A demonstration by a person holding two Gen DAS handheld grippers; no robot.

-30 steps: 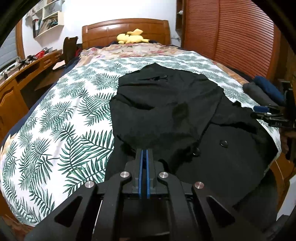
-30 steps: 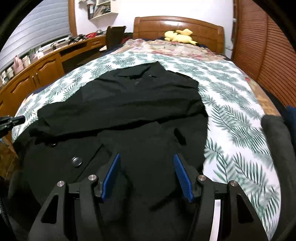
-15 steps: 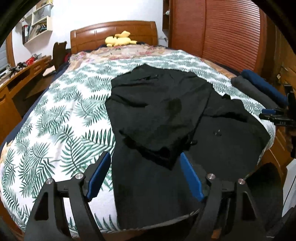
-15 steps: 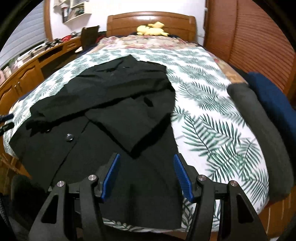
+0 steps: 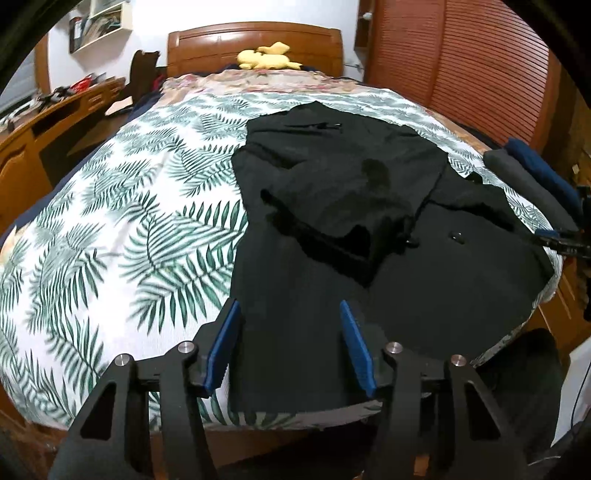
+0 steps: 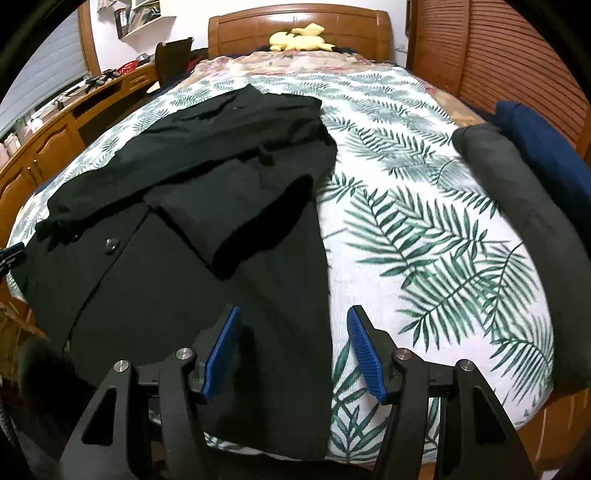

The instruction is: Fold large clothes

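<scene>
A black coat (image 5: pixel 332 221) lies spread across the foot half of a bed covered by a white sheet with green fern leaves (image 5: pixel 129 240). Its sleeves are folded in over the body, a round button (image 5: pixel 457 236) shows on the front panel, and its hem reaches the near edge of the mattress.

The left gripper (image 5: pixel 290 343) hangs over the coat's near left corner. Its blue pads (image 5: pixel 221 343) stand apart and are closing, with the coat's edge below the gap but not pinched.

The right gripper (image 6: pixel 293 349) hovers over the coat's near right corner, its jaws moderately wide and holding nothing; the coat's side edge runs under the gap.

On the right side of the bed lie a rolled grey garment (image 6: pixel 517 206) and a navy one (image 6: pixel 546 147), well apart from the coat. A yellow plush toy (image 6: pixel 299 38) sits by the wooden headboard (image 6: pixel 295 22).
</scene>
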